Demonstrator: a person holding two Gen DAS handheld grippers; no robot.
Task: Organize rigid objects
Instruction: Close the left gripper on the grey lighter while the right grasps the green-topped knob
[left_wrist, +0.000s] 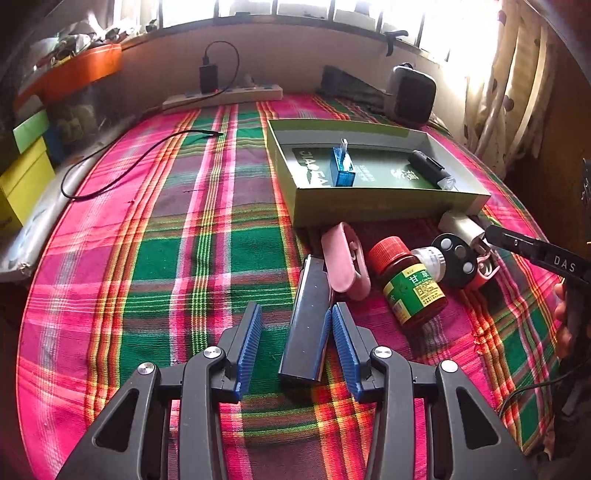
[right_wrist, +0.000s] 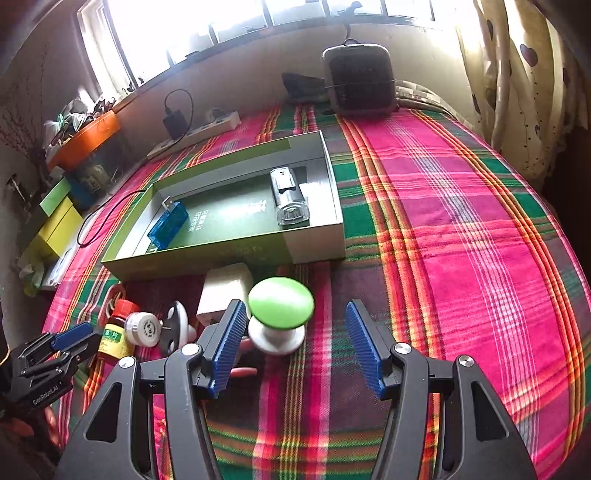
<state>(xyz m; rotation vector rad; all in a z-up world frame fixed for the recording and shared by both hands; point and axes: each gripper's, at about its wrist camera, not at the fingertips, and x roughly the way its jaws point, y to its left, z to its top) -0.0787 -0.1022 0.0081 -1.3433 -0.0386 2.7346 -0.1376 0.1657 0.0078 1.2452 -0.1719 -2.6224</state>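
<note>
A green open box (left_wrist: 388, 206) (right_wrist: 221, 258) lies on the plaid cloth and holds a blue USB device (left_wrist: 342, 168) (right_wrist: 168, 225) and a black flashlight (left_wrist: 432, 170) (right_wrist: 290, 197). In front of it lie a black flat bar (left_wrist: 308, 321), a pink clip (left_wrist: 345, 258), a brown medicine bottle with a red cap (left_wrist: 410, 284) (right_wrist: 116, 332), a white charger block (right_wrist: 225, 291) and a green-topped knob (right_wrist: 280, 302). My left gripper (left_wrist: 295, 314) is open, its jaws either side of the black bar. My right gripper (right_wrist: 295, 321) is open, just behind the green knob.
A power strip with a plugged charger (left_wrist: 221, 96) lies at the back. A small heater (right_wrist: 358, 79) stands behind the box. A loose black cable (left_wrist: 122, 162) trails on the left. Yellow and green boxes (left_wrist: 22, 170) sit off the left edge.
</note>
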